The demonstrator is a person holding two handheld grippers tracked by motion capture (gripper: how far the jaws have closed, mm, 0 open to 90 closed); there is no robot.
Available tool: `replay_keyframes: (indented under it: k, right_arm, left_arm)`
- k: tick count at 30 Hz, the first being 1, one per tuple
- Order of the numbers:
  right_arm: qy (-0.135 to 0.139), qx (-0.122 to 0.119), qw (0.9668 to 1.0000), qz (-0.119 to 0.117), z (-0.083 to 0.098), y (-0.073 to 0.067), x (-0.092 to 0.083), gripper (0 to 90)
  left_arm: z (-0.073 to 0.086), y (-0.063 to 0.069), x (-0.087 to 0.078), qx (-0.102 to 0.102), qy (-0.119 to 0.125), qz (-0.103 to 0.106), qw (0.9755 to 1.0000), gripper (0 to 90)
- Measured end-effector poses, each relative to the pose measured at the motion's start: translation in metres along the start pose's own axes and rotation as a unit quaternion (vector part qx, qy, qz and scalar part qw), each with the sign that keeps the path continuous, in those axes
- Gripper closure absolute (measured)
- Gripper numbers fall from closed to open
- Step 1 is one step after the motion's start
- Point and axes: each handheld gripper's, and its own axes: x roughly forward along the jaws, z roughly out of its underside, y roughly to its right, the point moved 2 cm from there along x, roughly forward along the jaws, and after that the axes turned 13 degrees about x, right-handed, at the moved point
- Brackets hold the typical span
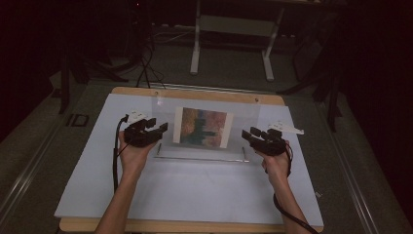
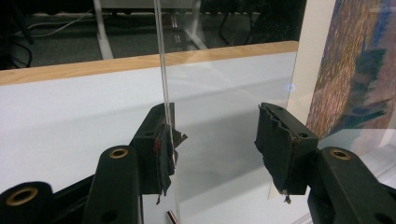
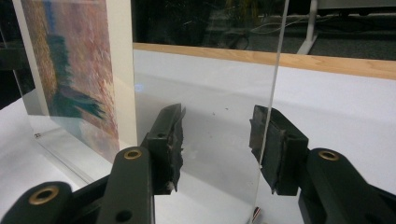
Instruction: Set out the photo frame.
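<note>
Clear acrylic frame (image 1: 207,127) stands upright mid-desk, leaning back a bit, painted print (image 1: 203,127) sandwiched in its middle. Desk (image 1: 190,190) has a white sheet over a wooden top. Left gripper (image 1: 148,129) sits at the frame's left edge, jaws apart with the edge between them; in the left gripper view that edge (image 2: 164,93) touches 1 pad, the other pad is clear. Right gripper (image 1: 257,136) mirrors this at the right edge (image 3: 273,88), jaws apart, not clamped. Likely 2 hands, 1 per side, so the thin panel lifts level and the print stays untouched.
</note>
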Motion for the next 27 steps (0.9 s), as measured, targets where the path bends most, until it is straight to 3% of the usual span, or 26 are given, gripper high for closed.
replay_keyframes:
  k: [27]
  right_arm:
    - [0.006,-0.01,0.9999,-0.005,0.009,0.002,-0.009,52.2]
  left_arm:
    - [0.009,0.011,-0.007,0.0,0.016,0.0,0.9999,46.5]
